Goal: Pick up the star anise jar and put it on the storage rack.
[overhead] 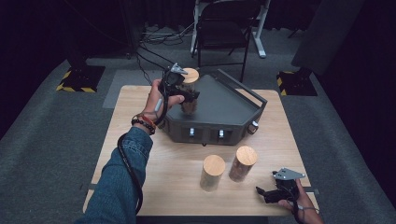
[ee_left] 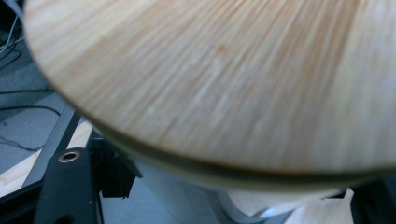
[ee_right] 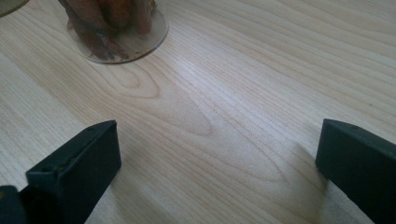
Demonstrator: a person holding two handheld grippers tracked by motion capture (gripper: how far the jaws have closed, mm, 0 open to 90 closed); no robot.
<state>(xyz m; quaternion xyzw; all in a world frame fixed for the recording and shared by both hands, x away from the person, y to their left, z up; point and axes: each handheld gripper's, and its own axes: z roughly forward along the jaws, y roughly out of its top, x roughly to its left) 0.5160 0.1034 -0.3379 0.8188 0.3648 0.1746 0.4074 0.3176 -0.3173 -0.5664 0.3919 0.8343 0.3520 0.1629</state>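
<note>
A clear jar with a round wooden lid (overhead: pixel 190 74) and brown contents hangs over the left end of a dark grey tray (overhead: pixel 229 105). My left gripper (overhead: pixel 189 96) is shut on its glass body just under the lid. From the left gripper view the lid (ee_left: pixel 224 79) looms close above the jaws. Two more wood-lidded jars stand upright on the table, one paler (overhead: pixel 212 171), one with brown contents (overhead: pixel 243 163). My right gripper (overhead: pixel 267 192) rests low at the table's front right corner. Its jaws are open over bare wood (ee_right: pixel 217 163), with a jar base (ee_right: pixel 116 32) ahead of them.
The light wooden table (overhead: pixel 173 186) carries the tray at its far half. Beyond it stand a black folding chair (overhead: pixel 224 28), floor cables (overhead: pixel 159 37) and two black-and-yellow striped bases (overhead: pixel 77 79) (overhead: pixel 294 81).
</note>
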